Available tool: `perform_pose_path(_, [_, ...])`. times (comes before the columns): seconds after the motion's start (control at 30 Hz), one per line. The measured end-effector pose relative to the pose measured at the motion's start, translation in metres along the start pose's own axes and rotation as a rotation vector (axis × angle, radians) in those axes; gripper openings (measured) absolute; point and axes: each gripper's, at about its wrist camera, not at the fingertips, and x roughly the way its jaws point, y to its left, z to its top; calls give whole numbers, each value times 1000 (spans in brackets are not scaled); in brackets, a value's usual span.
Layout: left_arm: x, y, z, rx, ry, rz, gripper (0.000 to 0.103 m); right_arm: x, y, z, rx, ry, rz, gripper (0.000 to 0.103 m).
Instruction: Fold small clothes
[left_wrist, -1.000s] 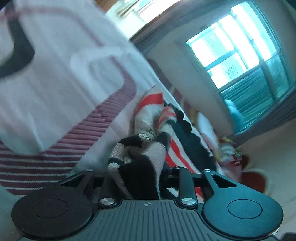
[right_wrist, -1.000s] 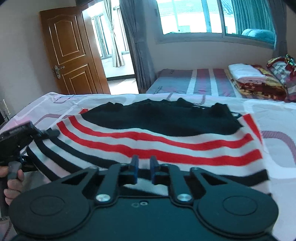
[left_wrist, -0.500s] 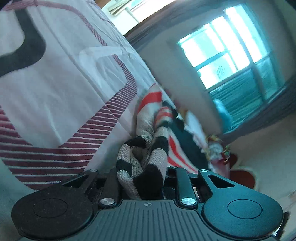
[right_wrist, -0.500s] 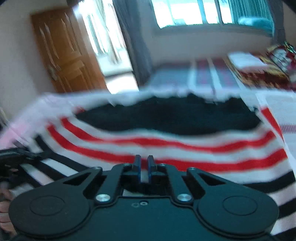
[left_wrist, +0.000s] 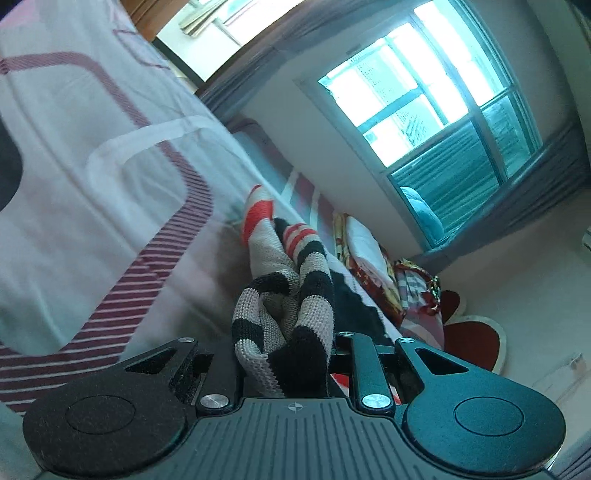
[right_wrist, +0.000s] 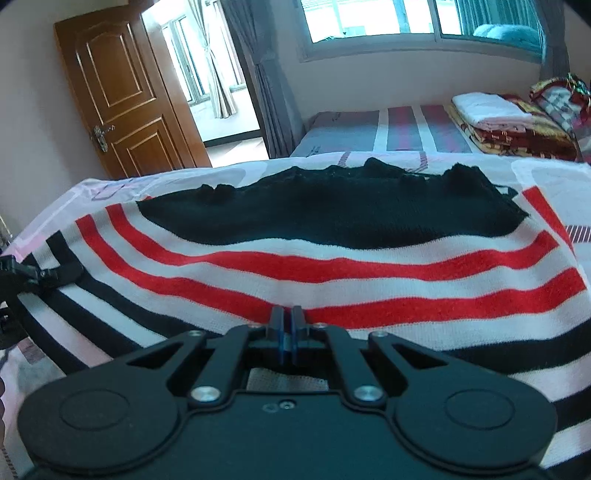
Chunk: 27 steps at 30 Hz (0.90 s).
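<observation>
A knitted garment with red, white and black stripes and a black top part (right_wrist: 332, 229) lies spread on the bed. My right gripper (right_wrist: 286, 325) is shut on its near edge, the cloth pinched between the fingers. My left gripper (left_wrist: 291, 354) is shut on a bunched corner of the same garment (left_wrist: 284, 306); its fingers are hidden by the cloth. The left gripper also shows in the right wrist view (right_wrist: 40, 275), at the garment's left edge.
The bed sheet (left_wrist: 92, 177) is white and pink with maroon striped lines. A second bed (right_wrist: 388, 129) stands behind, with folded blankets (right_wrist: 509, 125). A wooden door (right_wrist: 122, 96) stands open at the left. A window (right_wrist: 406, 18) is behind.
My right gripper's fingers have closed from a small gap to shut on the garment's near edge. My left gripper has kept its hold and shifted, the view tilting.
</observation>
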Motion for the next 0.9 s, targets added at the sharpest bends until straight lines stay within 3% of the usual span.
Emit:
perform_pose_path(0.1, [-4, -22, 4, 25, -10, -46, 20, 1, -2, 0, 22, -1, 13, 4])
perform_pose_path(0.23, [3, -80, 4, 164, 13, -104, 20, 1, -8, -1, 59, -4, 36, 2])
perform_pose_path(0.43, [51, -172, -28, 334, 151, -127, 20, -5, -24, 1, 133, -16, 85, 1])
perform_pose_path(0.47, [60, -184, -37, 365, 187, -131, 20, -13, -37, 2, 200, -37, 88, 5])
perform_pose_path(0.53, [84, -207, -65, 445, 284, -113, 20, -35, -66, 1, 321, -93, 66, 25])
perform_pose_path(0.57, [97, -217, -84, 494, 338, -103, 20, -48, -83, 0, 376, -116, 50, 29])
perform_pose_path(0.63, [121, -231, -122, 600, 449, -40, 20, -74, -122, -4, 507, -161, 40, 56])
perform_pose_path(0.7, [134, -238, -151, 676, 476, 14, 22, -94, -160, -11, 647, -187, 95, 72])
perform_pose_path(0.77, [127, -242, -158, 690, 457, -9, 46, -112, -189, -18, 760, -213, 163, 75])
perform_pose_path(0.8, [120, -244, -156, 663, 476, -54, 75, -120, -200, -21, 795, -226, 192, 78])
perform_pose_path(0.83, [111, -249, -154, 659, 487, -77, 82, -125, -206, -22, 811, -232, 219, 79])
perform_pose_path(0.9, [77, -260, -146, 695, 464, -146, 82, -130, -210, -24, 834, -229, 259, 80])
